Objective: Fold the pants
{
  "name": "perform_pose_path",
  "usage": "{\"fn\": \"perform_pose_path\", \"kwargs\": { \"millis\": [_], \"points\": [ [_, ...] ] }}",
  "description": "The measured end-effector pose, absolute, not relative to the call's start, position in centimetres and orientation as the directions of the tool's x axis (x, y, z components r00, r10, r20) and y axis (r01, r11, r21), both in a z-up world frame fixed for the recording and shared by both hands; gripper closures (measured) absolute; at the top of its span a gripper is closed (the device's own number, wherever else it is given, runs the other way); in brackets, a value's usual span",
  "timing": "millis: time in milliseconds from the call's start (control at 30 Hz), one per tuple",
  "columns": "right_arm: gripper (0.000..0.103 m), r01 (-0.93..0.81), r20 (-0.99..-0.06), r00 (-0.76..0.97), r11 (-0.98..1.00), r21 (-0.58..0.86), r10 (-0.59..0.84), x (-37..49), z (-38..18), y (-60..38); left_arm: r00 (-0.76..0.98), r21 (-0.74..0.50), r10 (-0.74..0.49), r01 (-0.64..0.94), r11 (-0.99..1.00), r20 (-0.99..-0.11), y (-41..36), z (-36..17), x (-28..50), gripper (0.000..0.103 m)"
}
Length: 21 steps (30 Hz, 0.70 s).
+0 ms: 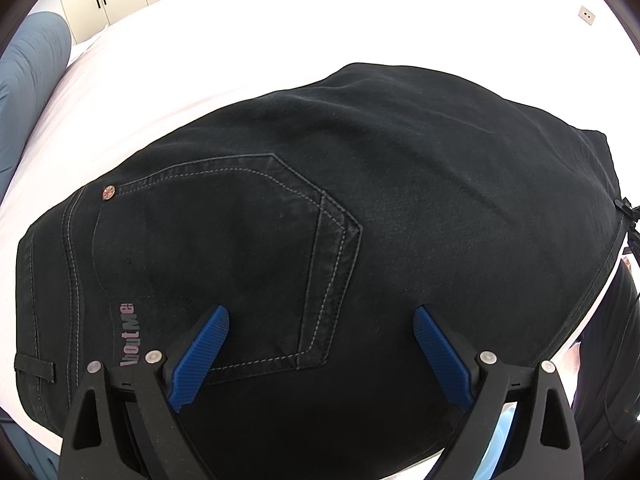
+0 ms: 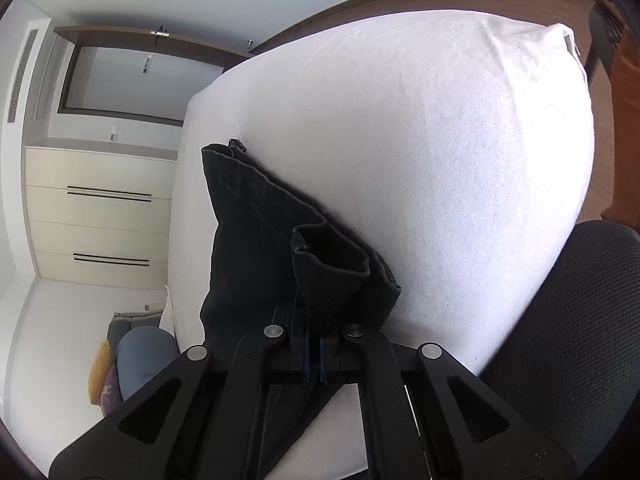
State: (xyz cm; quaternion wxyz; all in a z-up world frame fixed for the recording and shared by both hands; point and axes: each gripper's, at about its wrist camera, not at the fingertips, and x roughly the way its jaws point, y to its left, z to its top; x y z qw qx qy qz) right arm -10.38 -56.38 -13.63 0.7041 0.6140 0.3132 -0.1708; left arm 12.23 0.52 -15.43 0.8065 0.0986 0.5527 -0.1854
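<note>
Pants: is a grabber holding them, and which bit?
Yes. The right gripper pinches the black pants at the leg cuffs. The left gripper is open, holding nothing.

Black pants with pale grey pocket stitching lie on a white bed, beside blue gripper pads and cream drawers.
</note>
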Motion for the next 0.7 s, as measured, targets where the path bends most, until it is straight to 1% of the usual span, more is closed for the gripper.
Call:
{"fn": "perform_pose_path", "kwargs": {
  "millis": [67, 133, 167, 200, 233, 267, 300, 333, 367, 400, 467, 500, 567, 633, 667, 700],
  "points": [
    [0.102, 0.603, -0.633, 0.757, 0.196, 0.773, 0.166, -10.6, -13.7, -56.6, 0.322, -0.047, -0.191, 0.405, 0.913, -0.927, 0.9, -15.5, 12.1, 0.008],
    [0.098, 0.586, -0.607, 0.773, 0.158, 0.795, 0.186, -11.5, -13.6, -57.4, 0.325, -0.047, -0.191, 0.405, 0.913, -0.926, 1.2, -15.4, 11.9, 0.008],
    [0.096, 0.585, -0.602, 0.780, 0.142, 0.799, 0.171, -12.2, -13.3, -58.1, 0.326, -0.046, -0.191, 0.405, 0.913, -0.926, 1.3, -15.4, 11.9, 0.008],
    [0.094, 0.604, -0.621, 0.775, 0.150, 0.783, 0.119, -13.1, -12.5, -58.8, 0.328, -0.046, -0.191, 0.404, 0.913, -0.925, 1.6, -15.4, 11.7, 0.008],
    [0.089, 0.650, -0.665, 0.745, 0.168, 0.741, 0.046, -14.0, -11.3, -59.6, 0.330, -0.047, -0.192, 0.403, 0.914, -0.924, 1.7, -15.4, 11.3, 0.008],
    [0.071, 0.703, -0.710, 0.703, 0.175, 0.689, -0.027, -14.8, -10.2, -60.4, 0.331, -0.051, -0.196, 0.398, 0.916, -0.923, 1.8, -15.2, 11.3, 0.008],
    [0.055, 0.733, -0.732, 0.677, 0.166, 0.660, -0.081, -15.4, -9.1, -61.0, 0.332, -0.055, -0.199, 0.395, 0.917, -0.922, 2.0, -15.1, 11.2, 0.007],
    [0.055, 0.714, -0.710, 0.698, 0.176, 0.678, -0.098, -15.5, -7.9, -61.3, 0.333, -0.056, -0.199, 0.394, 0.918, -0.922, 2.2, -15.1, 11.2, 0.006],
    [0.055, 0.674, -0.676, 0.732, 0.227, 0.703, -0.077, -14.5, -6.6, -61.1, 0.334, -0.054, -0.197, 0.394, 0.918, -0.922, 2.2, -15.2, 11.1, 0.005],
    [0.055, 0.639, -0.664, 0.747, 0.307, 0.705, -0.029, -12.6, -5.3, -60.2, 0.335, -0.051, -0.194, 0.394, 0.918, -0.922, 2.1, -15.2, 11.0, 0.004],
    [0.056, 0.538, -0.645, 0.755, 0.453, 0.711, 0.116, -7.4, -3.6, -56.7, 0.336, -0.044, -0.187, 0.390, 0.920, -0.923, 2.1, -15.3, 10.9, 0.002],
    [0.057, 0.462, -0.623, 0.752, 0.503, 0.730, 0.214, -4.5, -3.2, -54.4, 0.336, -0.042, -0.184, 0.388, 0.921, -0.924, 2.0, -15.2, 10.8, 0.002],
    [0.057, 0.346, -0.594, 0.714, 0.552, 0.759, 0.371, 1.2, -3.6, -49.6, 0.336, -0.046, -0.186, 0.384, 0.922, -0.923, 2.2, -15.2, 10.7, 0.002],
    [0.059, 0.304, -0.580, 0.669, 0.541, 0.784, 0.465, 5.4, -5.3, -46.5, 0.335, -0.049, -0.189, 0.385, 0.921, -0.923, 2.4, -15.2, 10.5, 0.002],
    [0.068, 0.303, -0.579, 0.636, 0.525, 0.795, 0.510, 7.4, -6.6, -45.4, 0.334, -0.050, -0.191, 0.387, 0.921, -0.923, 2.6, -15.2, 10.4, 0.002],
    [0.072, 0.329, -0.589, 0.604, 0.506, 0.798, 0.536, 9.0, -8.2, -44.7, 0.333, -0.053, -0.193, 0.387, 0.921, -0.923, 2.8, -15.2, 10.3, 0.002]
  ]
}}
